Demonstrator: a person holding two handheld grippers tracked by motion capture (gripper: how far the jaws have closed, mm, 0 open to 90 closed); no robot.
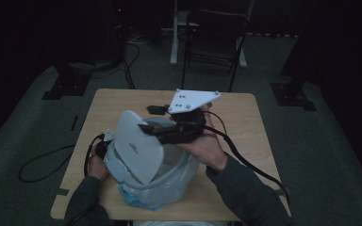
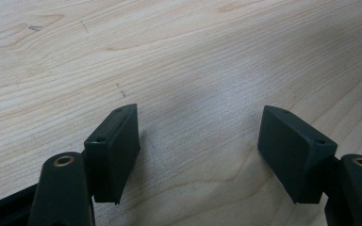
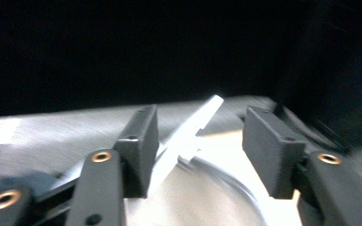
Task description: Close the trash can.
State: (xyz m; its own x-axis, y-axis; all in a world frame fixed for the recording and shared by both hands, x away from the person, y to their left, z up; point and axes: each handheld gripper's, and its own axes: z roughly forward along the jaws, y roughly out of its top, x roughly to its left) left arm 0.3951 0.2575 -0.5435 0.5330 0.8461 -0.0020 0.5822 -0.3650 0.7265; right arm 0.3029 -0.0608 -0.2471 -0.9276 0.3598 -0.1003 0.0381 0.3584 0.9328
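A small bin (image 1: pixel 169 184) lined with a clear plastic bag stands at the near edge of the wooden table (image 1: pixel 245 122). Its white lid (image 1: pixel 136 146) is tilted up steeply on the bin's left side. My right gripper (image 1: pixel 151 118) reaches left over the bin to the lid's upper edge. In the right gripper view the lid's edge (image 3: pixel 188 134) runs between the jaws, close against the left one and apart from the right one, so the right gripper (image 3: pixel 200 141) is open. My left gripper (image 1: pixel 104 141) sits low beside the bin, partly hidden by the lid. In its own view the left gripper (image 2: pixel 198 136) is open over bare wood (image 2: pixel 193 61).
The bin's curved rim (image 3: pixel 235 183) lies below the right jaws. A folding chair (image 1: pixel 217 37) stands beyond the table's far edge. A black cable (image 1: pixel 42 165) loops on the dark floor at the left. The right gripper's cable (image 1: pixel 250 165) trails over the table's right side.
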